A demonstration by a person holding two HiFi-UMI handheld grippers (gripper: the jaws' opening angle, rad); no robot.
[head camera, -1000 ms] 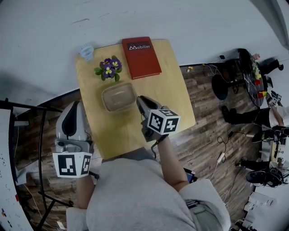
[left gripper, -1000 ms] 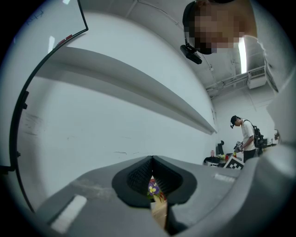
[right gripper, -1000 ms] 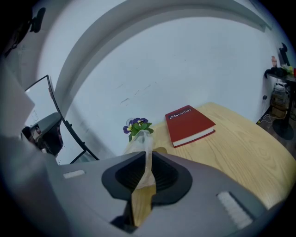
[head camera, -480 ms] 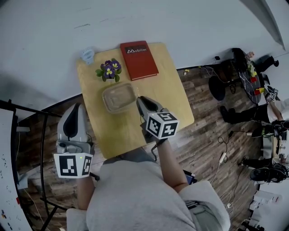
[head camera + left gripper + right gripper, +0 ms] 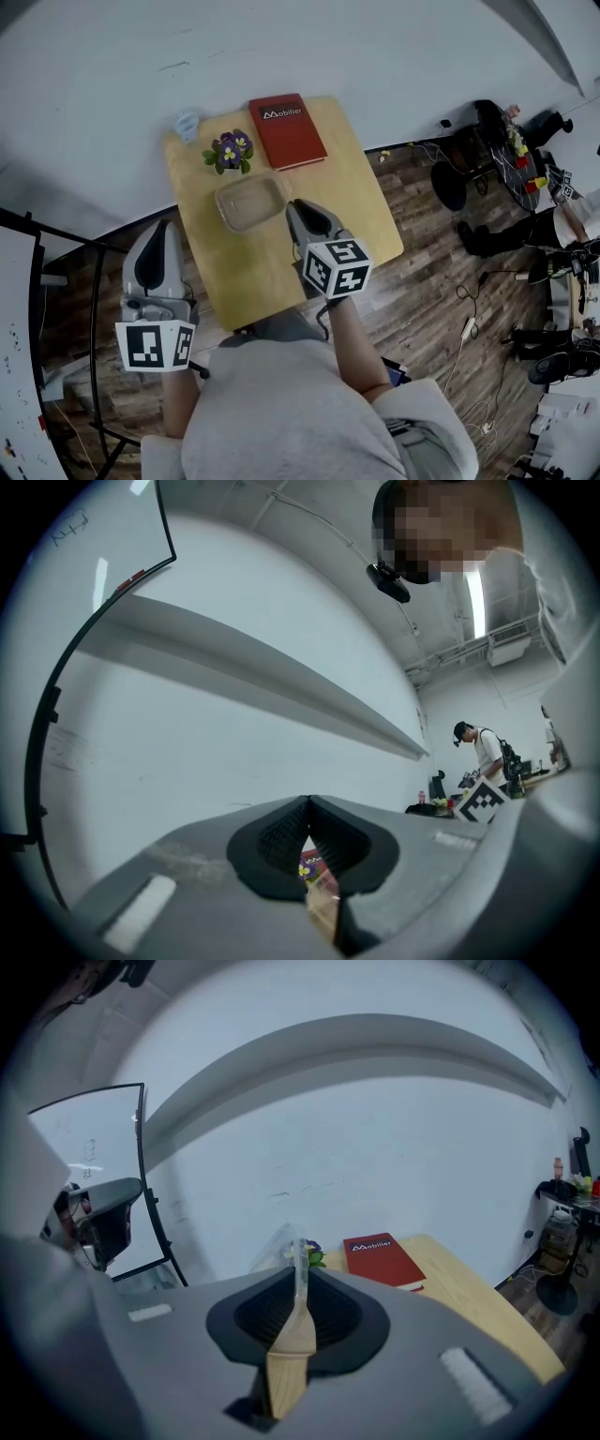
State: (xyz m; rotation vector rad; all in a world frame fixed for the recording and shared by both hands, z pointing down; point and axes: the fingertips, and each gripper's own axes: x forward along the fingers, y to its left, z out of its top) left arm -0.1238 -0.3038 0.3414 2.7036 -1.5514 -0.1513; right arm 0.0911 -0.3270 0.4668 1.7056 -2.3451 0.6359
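Note:
A clear plastic container [image 5: 248, 206] sits on the wooden table [image 5: 347, 216], in front of purple flowers [image 5: 231, 150] and a red book [image 5: 287, 131]. My right gripper [image 5: 292, 208] is at the container's right corner, shut on its thin clear rim [image 5: 300, 1251]. In the right gripper view the container [image 5: 279, 1241] rises ahead of the jaws, with the book [image 5: 382, 1260] beyond. My left gripper [image 5: 157, 230] hangs off the table's left edge, shut, with nothing in it. Through its jaws [image 5: 309, 829] only a sliver of the flowers [image 5: 307, 866] shows.
A small pale blue cup [image 5: 187, 122] stands at the table's far left corner by the white wall. A black metal frame [image 5: 94, 309] stands left of the table. Chairs and cables [image 5: 469, 178] crowd the wooden floor at the right. A person [image 5: 483, 757] stands far off.
The right gripper has tilted upward with the container's rim in it, so the book looks smaller and lower in its view. The container has turned slightly. The left gripper has hardly moved.

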